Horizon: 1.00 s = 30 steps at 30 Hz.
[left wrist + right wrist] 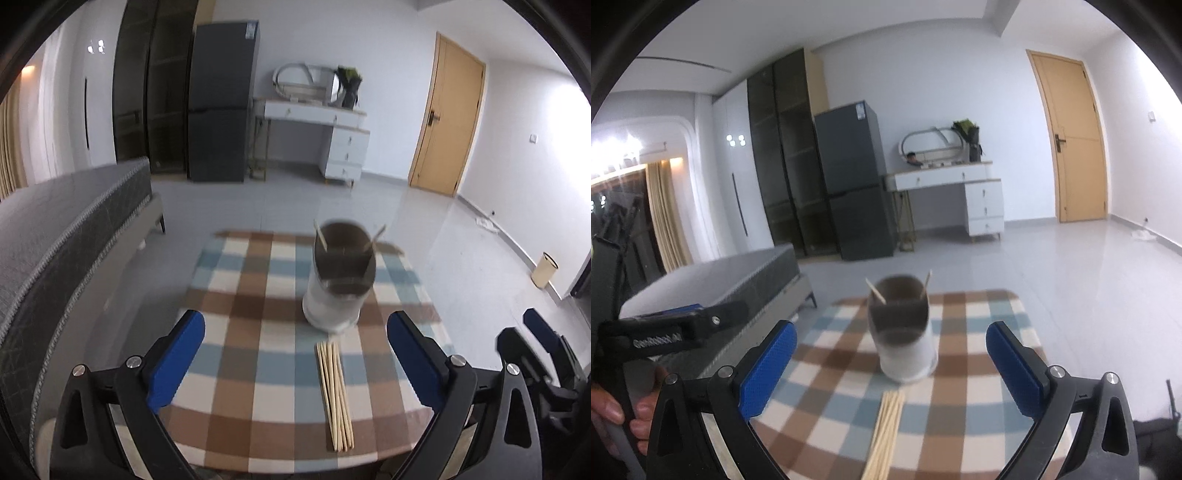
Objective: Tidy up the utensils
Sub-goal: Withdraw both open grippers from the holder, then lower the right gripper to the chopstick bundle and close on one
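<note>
Checked cloth in brown, blue and cream covers your desk (258, 435), and the holder (338, 280) stands upright on it toward the far edge, white below and grey above. Two chopsticks (320, 236) already lean inside the holder, one against each side of its rim. The loose bundle (334, 395) lies flat on the cloth just on your side of the holder, its far ends almost touching the holder's base.

Your left gripper (295, 362) has its blue fingers (177, 354) spread wide with nothing between them but open cloth; the bundle sits a little right of their midline. Your right gripper (890, 373) is likewise wide apart and grips nothing, with the holder and the bundle (886, 432) roughly centred ahead of it. Both views are blurred around the holder.
</note>
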Tool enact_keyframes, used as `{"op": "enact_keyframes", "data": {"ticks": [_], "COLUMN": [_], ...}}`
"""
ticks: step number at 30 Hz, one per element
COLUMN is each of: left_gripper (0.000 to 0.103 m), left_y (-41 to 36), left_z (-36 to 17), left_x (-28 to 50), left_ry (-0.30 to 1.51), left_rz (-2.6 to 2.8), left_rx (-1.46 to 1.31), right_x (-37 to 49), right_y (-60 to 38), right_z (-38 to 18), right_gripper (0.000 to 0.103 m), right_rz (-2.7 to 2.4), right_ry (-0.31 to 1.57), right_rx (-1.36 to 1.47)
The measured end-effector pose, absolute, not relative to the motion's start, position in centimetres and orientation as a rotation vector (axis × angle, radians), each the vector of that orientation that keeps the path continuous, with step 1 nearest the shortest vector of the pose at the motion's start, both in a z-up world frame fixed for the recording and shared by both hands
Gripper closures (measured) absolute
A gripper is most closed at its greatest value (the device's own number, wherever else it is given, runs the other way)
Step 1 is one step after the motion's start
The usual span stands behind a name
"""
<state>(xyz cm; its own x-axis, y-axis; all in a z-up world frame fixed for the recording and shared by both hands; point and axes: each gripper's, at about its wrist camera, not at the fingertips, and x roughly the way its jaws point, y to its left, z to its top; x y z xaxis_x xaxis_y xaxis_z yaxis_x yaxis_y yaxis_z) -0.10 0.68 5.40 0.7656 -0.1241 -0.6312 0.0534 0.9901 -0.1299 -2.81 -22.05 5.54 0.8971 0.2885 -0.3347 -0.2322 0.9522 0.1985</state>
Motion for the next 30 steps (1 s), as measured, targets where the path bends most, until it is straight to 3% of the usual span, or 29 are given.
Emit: {"op": "enact_keyframes", "data": {"ticks": [8,11,18,27,29,30], "left_gripper": [0.006,0.006,0.006,0.006,0.006,0.006], "left_y": [0.3,0.8,1.5,2.2,2.8,3.1], "left_z": [-1.9,-4.5,-6.4,-9.0,-9.3,-9.5], "left_x": [2.0,3.4,5.2,8.4,9.0,9.3], "left_ry": [0.804,0.929,0.992,1.075,1.094,1.106], "left_rz": [-0.063,-0.063,-0.016,0.075,0.094,0.098], "left_rx": [-0.065,-0.102,-0.171,-0.152,-0.187,-0.21], "right_x": [-1.1,0.2,3.9,8.9,10.3,11.1], "right_y": [-22.6,-22.7,-22.0,-20.5,-19.8,-19.3], "right_z": [0.5,-1.7,-6.9,-11.9,-12.4,-12.6], "right_gripper": [0.0,0.0,0.001,0.019,0.032,0.033], "right_rz": [0.226,0.213,0.209,0.184,0.205,0.215], "right_ry": [0.522,0.613,0.865,1.088,1.121,1.135], "right_rx": [0.181,0.188,0.234,0.256,0.231,0.21]}}
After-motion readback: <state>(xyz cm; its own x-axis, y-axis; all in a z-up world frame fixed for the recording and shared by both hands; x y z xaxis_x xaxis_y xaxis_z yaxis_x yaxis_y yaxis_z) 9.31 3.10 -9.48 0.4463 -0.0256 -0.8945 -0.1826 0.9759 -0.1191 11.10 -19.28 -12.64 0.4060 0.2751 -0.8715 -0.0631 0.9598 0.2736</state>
